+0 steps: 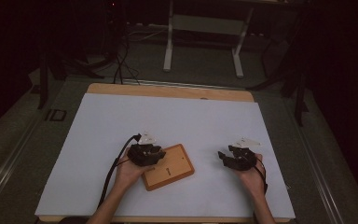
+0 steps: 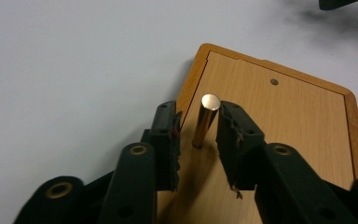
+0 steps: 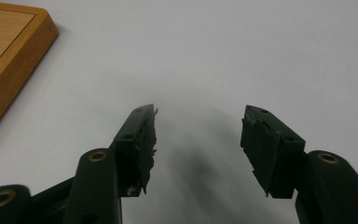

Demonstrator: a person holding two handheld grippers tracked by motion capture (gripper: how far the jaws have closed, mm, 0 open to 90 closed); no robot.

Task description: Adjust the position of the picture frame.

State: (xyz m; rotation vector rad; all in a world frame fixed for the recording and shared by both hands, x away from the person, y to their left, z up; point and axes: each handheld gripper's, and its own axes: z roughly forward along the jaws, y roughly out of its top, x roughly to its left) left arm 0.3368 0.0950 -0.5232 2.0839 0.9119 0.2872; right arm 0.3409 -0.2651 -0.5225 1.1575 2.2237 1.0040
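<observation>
from above, a person's two hands reach in from the near edge of a white sheet (image 1: 168, 116) laid over a wooden table (image 1: 168, 89), each holding a black two-jaw gripper. the left gripper (image 1: 145, 154) sits over the near left corner of a flat, rounded-corner wooden board (image 1: 170, 167) lying at an angle on the sheet; the right gripper (image 1: 237, 157) is well apart to the right, over bare sheet. the room beyond is dark, with a pale metal frame (image 1: 205, 28) on the floor.

from the left gripper view, the left gripper (image 2: 198, 126) has its jaws either side of a small brass-coloured metal peg (image 2: 206, 119), a smooth cylinder standing upright in the board (image 2: 284, 116). the jaws are narrowly parted; the worn, ragged pads (image 2: 228, 140) lie just beside the peg, and whether they touch it is hard to tell. the board shows pale grain inside a darker raised rim, with a small round hole (image 2: 274, 81) farther off.

from the right gripper view, the right gripper (image 3: 198, 123) has its jaws spread wide over matte white sheet (image 3: 237, 56), nothing between them, its pad edges frayed. a corner of the board (image 3: 14, 51) lies at upper left, well clear of the jaws.
</observation>
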